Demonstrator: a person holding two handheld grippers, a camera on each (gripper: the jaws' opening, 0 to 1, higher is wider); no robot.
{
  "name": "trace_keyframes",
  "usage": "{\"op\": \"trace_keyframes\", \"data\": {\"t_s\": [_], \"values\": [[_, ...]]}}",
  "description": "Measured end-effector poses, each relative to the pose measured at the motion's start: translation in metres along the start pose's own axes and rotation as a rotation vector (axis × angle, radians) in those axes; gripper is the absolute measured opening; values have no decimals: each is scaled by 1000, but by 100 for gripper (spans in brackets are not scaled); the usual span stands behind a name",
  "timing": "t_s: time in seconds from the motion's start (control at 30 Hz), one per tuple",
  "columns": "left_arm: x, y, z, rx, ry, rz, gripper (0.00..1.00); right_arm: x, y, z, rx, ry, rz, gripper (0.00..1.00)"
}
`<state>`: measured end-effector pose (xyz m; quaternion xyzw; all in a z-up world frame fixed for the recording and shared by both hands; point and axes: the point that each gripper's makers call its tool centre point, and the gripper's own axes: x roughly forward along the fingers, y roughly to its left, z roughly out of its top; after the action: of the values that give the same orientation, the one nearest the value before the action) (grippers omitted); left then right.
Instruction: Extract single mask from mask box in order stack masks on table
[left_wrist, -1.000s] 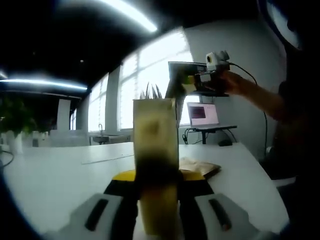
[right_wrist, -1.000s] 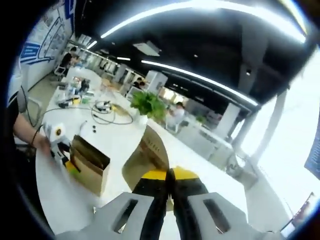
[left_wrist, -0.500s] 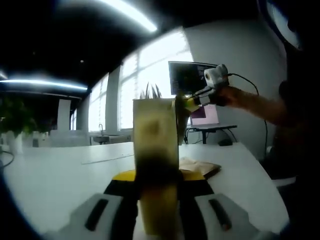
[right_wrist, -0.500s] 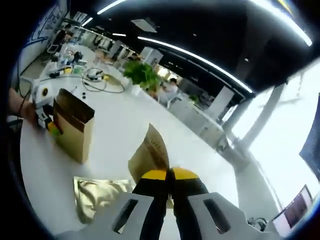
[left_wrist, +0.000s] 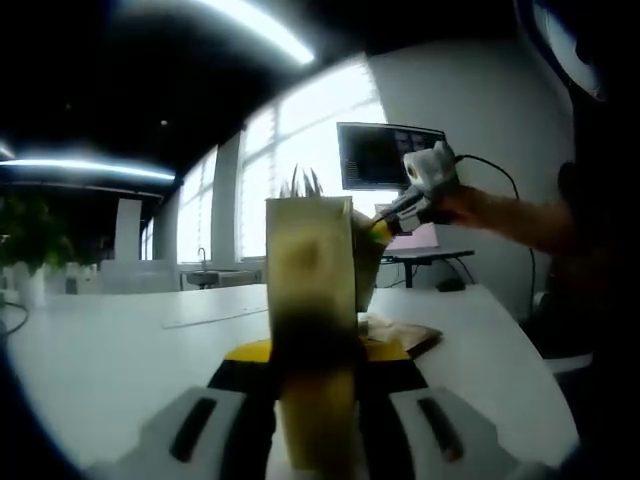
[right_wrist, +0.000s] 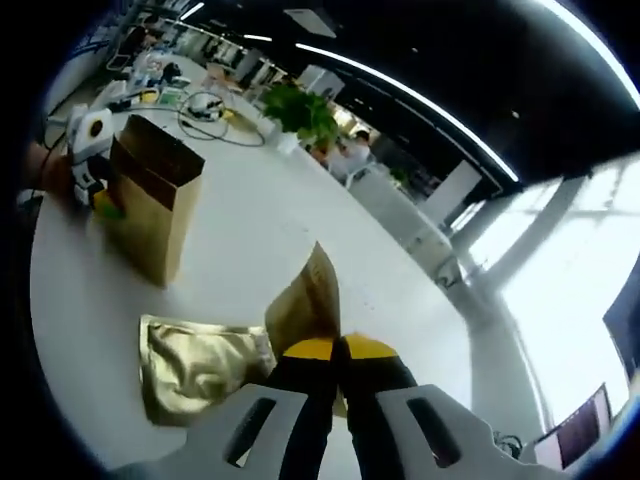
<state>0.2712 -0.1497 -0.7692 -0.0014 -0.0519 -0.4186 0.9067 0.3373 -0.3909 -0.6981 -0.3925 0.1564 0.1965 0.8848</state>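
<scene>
Pinching a thin gold mask packet (right_wrist: 305, 305) by its edge, the right gripper (right_wrist: 338, 352) hung over the surface (right_wrist: 250, 230); light, floppy, slippery. Left gripper (left_wrist: 310, 352) clamped the mask box (left_wrist: 310, 300).

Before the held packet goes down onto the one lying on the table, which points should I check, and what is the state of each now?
1. Right gripper shut on the gold packet: ok.
2. Left gripper shut on the box, box upright: ok.
3. One packet already lies flat on the table: ok.
4. Held packet above the flat one: not ok, it hangs beside it.
5. Held packet is single, not two: cannot tell.
</scene>
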Motion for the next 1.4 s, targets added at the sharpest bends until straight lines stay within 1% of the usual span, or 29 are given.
{"op": "trace_keyframes", "data": {"t_s": [0.1,0.17,0.23,0.33,0.5,0.9,1.0,1.17,1.3,1.4], "values": [[0,0,0,-1,0,-1,33,-2,12,-5,-27,21,7,0],[0,0,0,0,0,0,33,-6,23,-5,-44,30,19,0],[0,0,0,0,0,0,33,-12,35,-1,-48,20,33,0],[0,0,0,-1,-1,-1,33,-16,51,-4,-81,34,39,0],[0,0,0,-2,-3,-2,33,-20,67,-8,-75,39,55,0],[0,0,1,-3,-4,-2,33,-17,112,-19,-95,76,111,0],[0,0,1,-4,-4,-2,33,-13,122,-25,-111,90,125,0],[0,0,1,-4,-4,-2,33,-10,135,-30,-126,104,132,0],[0,-1,1,-4,-4,-2,33,-6,137,-36,-138,115,128,0],[0,-1,1,-4,-4,-2,33,-6,138,-36,-131,110,112,0]]}}
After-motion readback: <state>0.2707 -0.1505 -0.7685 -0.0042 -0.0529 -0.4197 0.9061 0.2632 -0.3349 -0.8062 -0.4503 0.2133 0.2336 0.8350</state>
